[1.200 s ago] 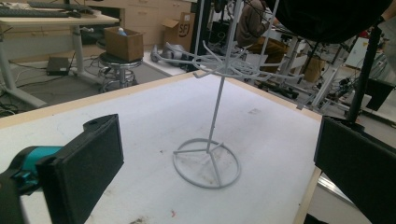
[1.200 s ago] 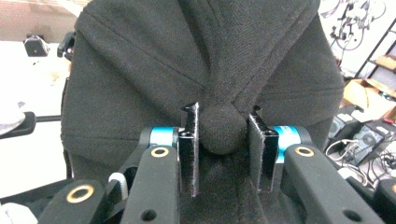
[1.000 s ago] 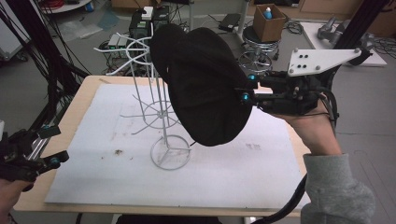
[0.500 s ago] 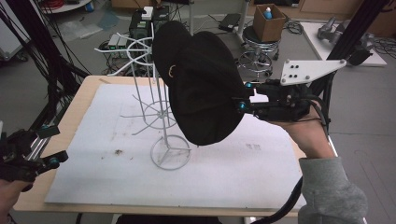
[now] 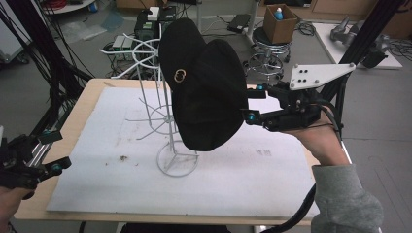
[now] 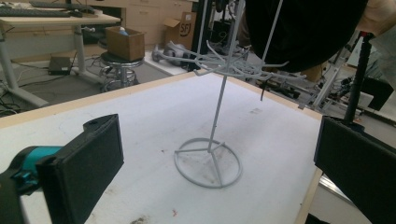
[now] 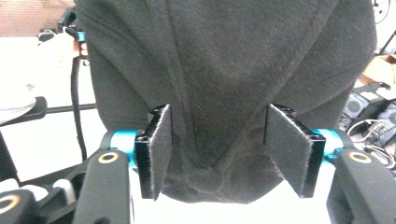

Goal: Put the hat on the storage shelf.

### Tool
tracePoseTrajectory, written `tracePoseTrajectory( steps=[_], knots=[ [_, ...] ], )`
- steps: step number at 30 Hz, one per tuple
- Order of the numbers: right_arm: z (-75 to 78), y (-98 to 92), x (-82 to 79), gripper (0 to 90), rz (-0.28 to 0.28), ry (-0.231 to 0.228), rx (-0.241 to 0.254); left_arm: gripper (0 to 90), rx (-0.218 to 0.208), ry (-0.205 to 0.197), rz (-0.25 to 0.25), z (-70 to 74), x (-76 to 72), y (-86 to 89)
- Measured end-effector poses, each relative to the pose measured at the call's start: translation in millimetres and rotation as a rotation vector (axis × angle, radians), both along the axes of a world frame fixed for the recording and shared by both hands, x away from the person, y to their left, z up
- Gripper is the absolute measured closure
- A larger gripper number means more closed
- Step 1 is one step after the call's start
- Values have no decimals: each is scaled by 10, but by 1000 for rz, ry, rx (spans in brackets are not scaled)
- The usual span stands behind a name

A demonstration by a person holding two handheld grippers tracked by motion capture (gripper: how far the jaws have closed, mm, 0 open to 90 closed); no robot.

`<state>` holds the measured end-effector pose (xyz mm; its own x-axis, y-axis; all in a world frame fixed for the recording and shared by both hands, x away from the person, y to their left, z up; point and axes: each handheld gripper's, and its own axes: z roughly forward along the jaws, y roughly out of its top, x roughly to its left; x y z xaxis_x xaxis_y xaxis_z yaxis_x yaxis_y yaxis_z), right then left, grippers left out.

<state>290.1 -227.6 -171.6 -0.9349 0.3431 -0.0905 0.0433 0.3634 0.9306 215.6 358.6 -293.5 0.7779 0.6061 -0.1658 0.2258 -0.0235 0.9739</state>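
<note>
A black cap (image 5: 209, 97) with a small gold emblem hangs on the upper hooks of a white wire rack (image 5: 176, 162) in the middle of the table. My right gripper (image 5: 252, 103) is open at the cap's right side. In the right gripper view its pads (image 7: 156, 149) stand apart on either side of the cap's crown (image 7: 224, 70), and I cannot tell whether they touch the cloth. At the table's near left corner my left gripper (image 5: 55, 151) is open and holds nothing. It faces the rack (image 6: 208, 163), with the cap (image 6: 303, 32) above.
A white sheet (image 5: 272, 170) covers the wooden table (image 5: 82, 104). Black frame poles (image 5: 43, 58) and cables stand at the left. Behind the table are a stool (image 5: 267, 53), a cardboard box (image 5: 279, 22) and electronics on the floor.
The right hand has shifted slightly left and its jaws have spread wider. The cap has turned on the rack, so its emblem now faces the high view. The left gripper is still.
</note>
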Motion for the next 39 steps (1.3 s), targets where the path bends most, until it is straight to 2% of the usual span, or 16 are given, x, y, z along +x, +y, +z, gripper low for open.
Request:
tracePoseTrajectory(
  steps=[3, 5, 6, 8, 10, 12, 15, 18, 21, 27, 32, 34, 39],
  knots=[
    [7, -6, -8, 277, 0, 6, 8, 17, -2, -2, -2, 2, -3, -2],
    [8, -9, -18, 149, -21, 6, 6, 17, -1, -2, -3, 4, -3, 1],
    [3, -10, -21, 104, -31, 20, 1, 17, 0, -2, -3, 4, -3, 2],
    [-11, -12, -28, 103, -23, 37, -14, 17, 0, -2, -2, 2, -1, -1],
    [-32, -9, -52, 98, -26, 30, -30, 17, 0, -2, -3, 3, -1, -1],
    [-58, -12, -69, 14, -30, 31, -34, 17, -3, -4, -3, 5, -4, -3],
    [-95, -27, -87, 7, -49, 19, -30, 17, 0, -8, -3, 16, -11, -2],
    [-154, -75, -103, 7, -46, 25, 14, 17, -1, -12, -3, 24, -16, -3],
    [-213, -127, -115, 7, -53, 41, 27, 17, -2, -12, -5, 29, -13, -2],
    [-351, -232, -154, 7, -101, 40, 79, 17, -4, -17, -13, 44, 15, -24],
    [-460, -331, -169, 7, -180, 31, 119, 17, -7, -26, -23, 66, 41, -41],
    [-507, -379, -186, 7, -185, 30, 148, 17, -12, -29, -25, 70, 52, -46],
    [-638, -501, -271, 7, -206, 21, 172, 17, -15, -29, -34, 74, 76, -70]
  ],
)
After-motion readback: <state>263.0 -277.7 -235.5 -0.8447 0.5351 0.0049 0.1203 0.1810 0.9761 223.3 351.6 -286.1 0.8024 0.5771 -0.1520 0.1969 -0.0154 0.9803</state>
